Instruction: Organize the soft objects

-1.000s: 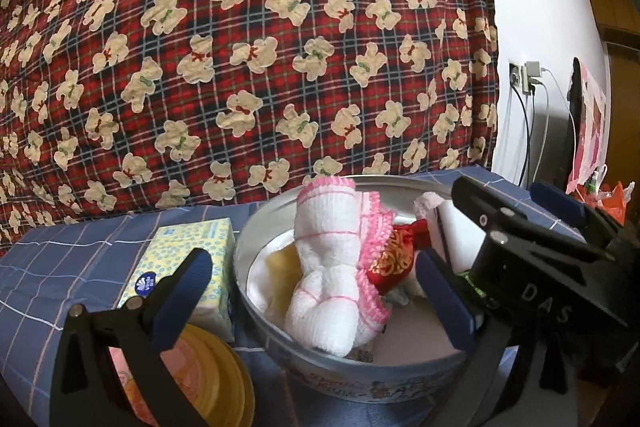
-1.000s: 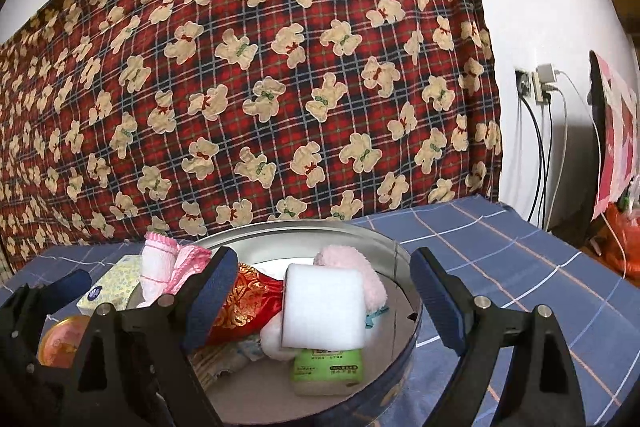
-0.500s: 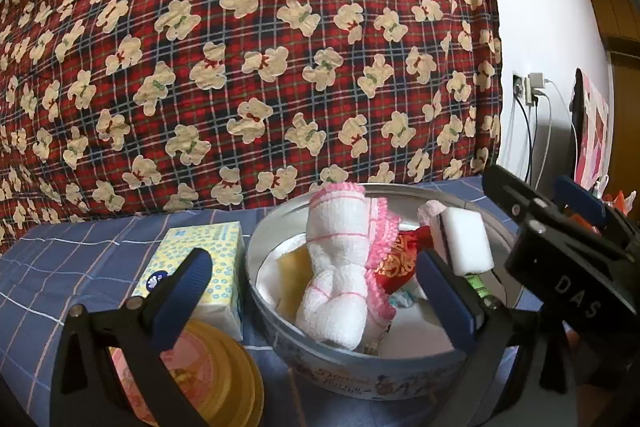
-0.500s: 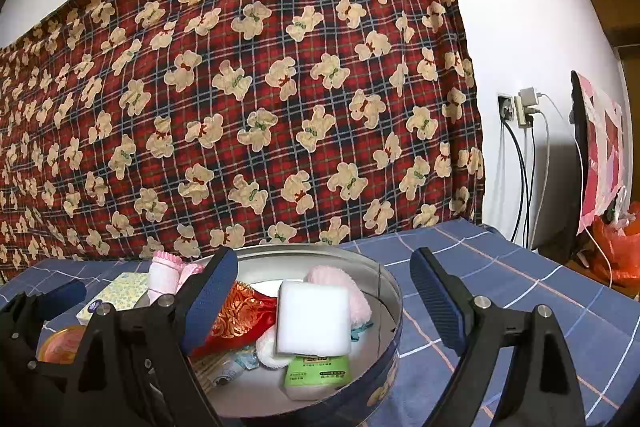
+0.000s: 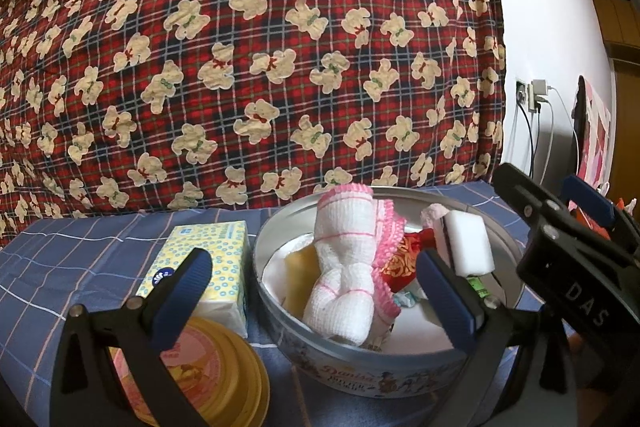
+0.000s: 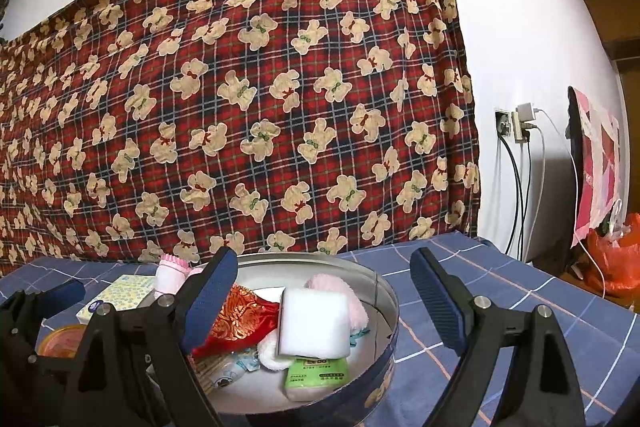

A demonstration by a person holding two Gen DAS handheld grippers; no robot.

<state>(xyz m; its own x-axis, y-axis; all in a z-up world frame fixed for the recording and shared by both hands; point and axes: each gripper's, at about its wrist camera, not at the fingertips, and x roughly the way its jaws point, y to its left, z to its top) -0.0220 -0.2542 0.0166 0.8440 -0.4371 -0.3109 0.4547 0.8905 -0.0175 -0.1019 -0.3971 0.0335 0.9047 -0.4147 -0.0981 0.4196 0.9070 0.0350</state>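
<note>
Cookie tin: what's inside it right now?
The cookie tin holds a white sponge, pink-white towel roll, red pouch and green packet; anything beneath them is hidden.

Both grippers same build: matte black plastic frame, triangular cutouts in arms, silver round screws at joints. Left gripper [image 5: 312,291] has ribbed dark blue pads [image 5: 182,291] on finger tips. Right gripper [image 6: 324,301] matches, blue ribbed pads [image 6: 434,297], shiny screws. Seen from left camera, right gripper body carries white "DAS" lettering. No skin or sleeves visible.
</note>
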